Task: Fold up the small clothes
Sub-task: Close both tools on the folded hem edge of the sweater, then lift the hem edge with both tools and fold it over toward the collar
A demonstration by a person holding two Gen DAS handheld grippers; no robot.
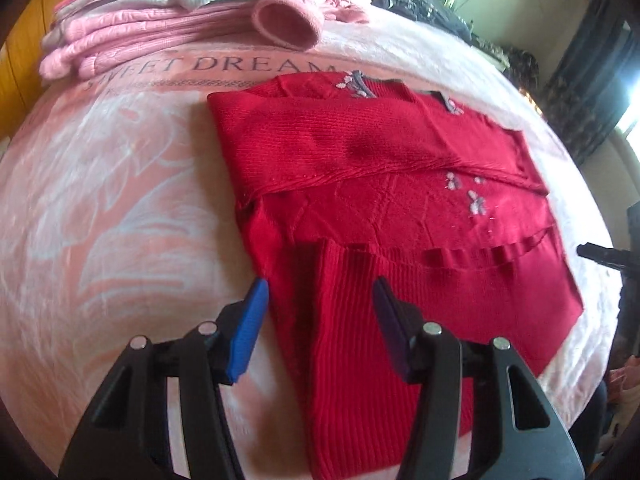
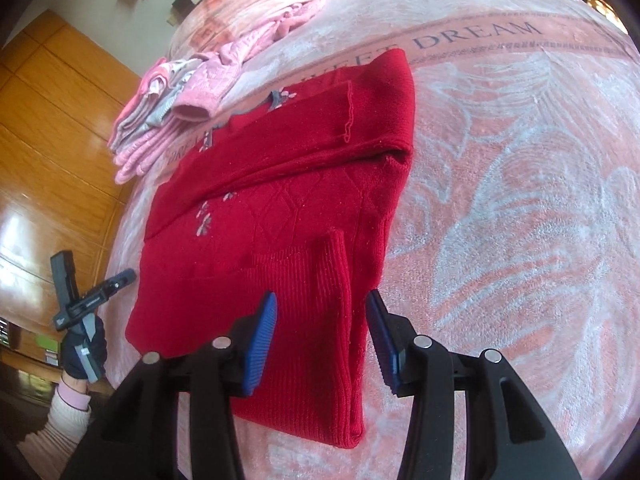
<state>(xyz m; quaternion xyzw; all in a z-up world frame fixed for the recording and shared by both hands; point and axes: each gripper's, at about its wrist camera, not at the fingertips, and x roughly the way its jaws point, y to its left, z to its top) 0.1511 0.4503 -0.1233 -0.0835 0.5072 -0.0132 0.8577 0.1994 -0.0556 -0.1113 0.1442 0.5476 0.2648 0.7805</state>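
Red sweater [image 1: 400, 208] hem behind jaws

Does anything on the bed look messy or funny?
Slightly. The pink sleeve cuff flops off the pile of folded pink clothes. The red sweater lies neat, with its sleeves folded across.

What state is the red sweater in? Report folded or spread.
Partly folded. The red sweater lies on the blanket with both sleeves folded across its front; no gripper holds it.
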